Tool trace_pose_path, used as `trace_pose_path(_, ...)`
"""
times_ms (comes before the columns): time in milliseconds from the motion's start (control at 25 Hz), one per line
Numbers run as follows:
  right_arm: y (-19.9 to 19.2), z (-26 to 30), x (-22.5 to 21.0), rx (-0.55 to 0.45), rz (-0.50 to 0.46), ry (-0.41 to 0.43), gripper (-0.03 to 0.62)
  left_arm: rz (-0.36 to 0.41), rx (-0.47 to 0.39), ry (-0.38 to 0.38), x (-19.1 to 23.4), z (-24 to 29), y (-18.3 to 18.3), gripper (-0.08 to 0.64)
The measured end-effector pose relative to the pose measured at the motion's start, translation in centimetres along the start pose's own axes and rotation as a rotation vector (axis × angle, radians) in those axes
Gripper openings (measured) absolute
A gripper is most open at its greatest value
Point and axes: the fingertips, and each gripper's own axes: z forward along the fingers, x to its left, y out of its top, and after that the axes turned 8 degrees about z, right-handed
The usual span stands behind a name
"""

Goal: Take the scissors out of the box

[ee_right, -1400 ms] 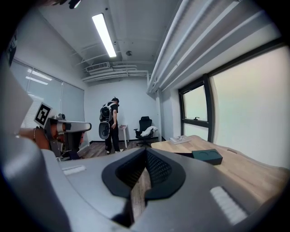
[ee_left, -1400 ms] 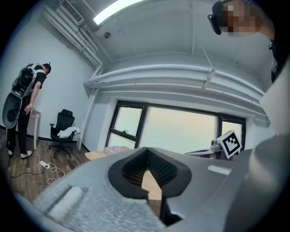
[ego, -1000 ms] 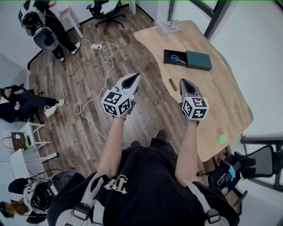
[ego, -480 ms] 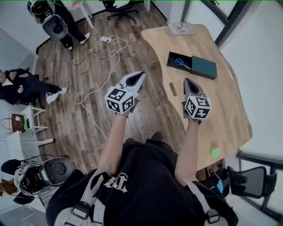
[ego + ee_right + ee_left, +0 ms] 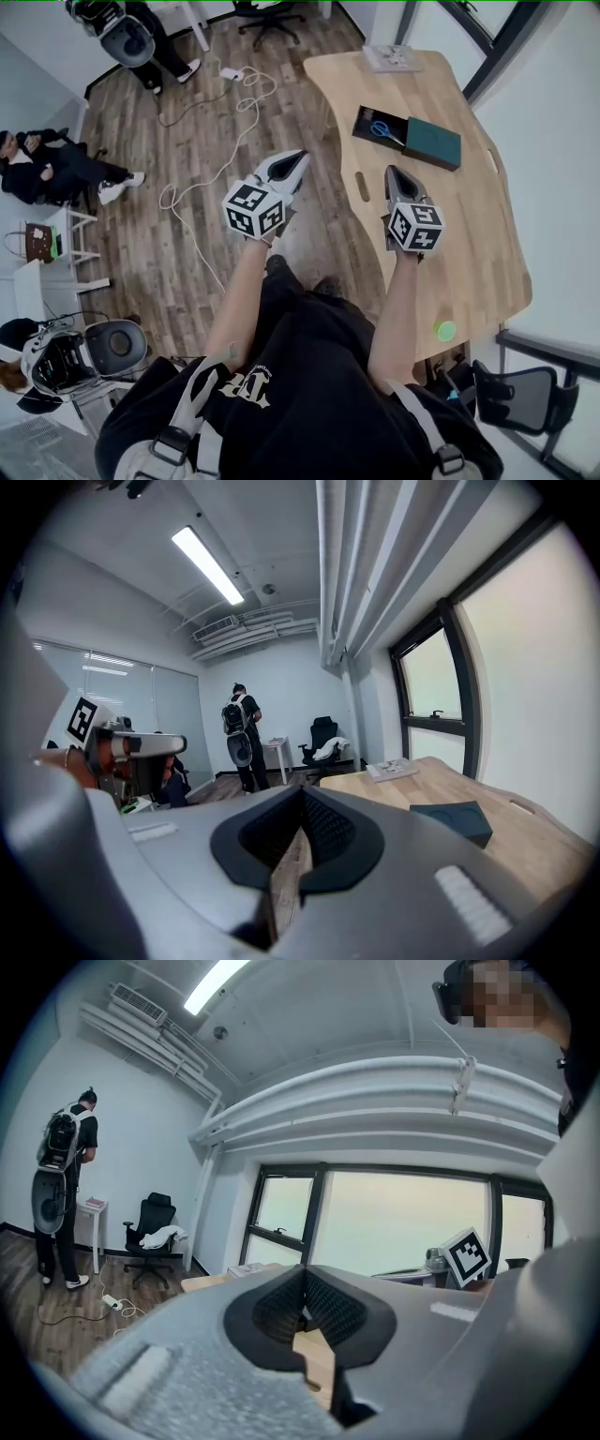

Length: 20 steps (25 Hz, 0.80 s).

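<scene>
The blue-handled scissors (image 5: 379,127) lie inside an open black box (image 5: 364,133) at the far end of the wooden table (image 5: 469,234). The box's dark green lid (image 5: 433,143) rests just right of it and also shows in the right gripper view, lid (image 5: 454,819). My left gripper (image 5: 300,159) hangs over the floor left of the table, shut and empty (image 5: 302,1279). Over the table's near left edge my right gripper (image 5: 392,172) is shut and empty too (image 5: 302,794). Both are well short of the box.
A white booklet (image 5: 392,58) lies at the table's far end. A small green object (image 5: 443,330) sits near the table's front corner, with an office chair (image 5: 525,398) beyond it. Cables (image 5: 220,122) trail over the floor. People (image 5: 66,169) are at the room's left.
The person has stepped forward, and both grippers have come a little closer to the table. Their jaws stay shut and empty. The scissors, box and lid have not moved.
</scene>
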Motion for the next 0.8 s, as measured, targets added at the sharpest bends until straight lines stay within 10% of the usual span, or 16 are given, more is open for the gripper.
trace_pose_path(800,3.6,1.3,-9.2,-0.029,0.018,-0.133,0.005,-0.012,-0.012,-0.143,-0.5,11.6,0.8,0.0)
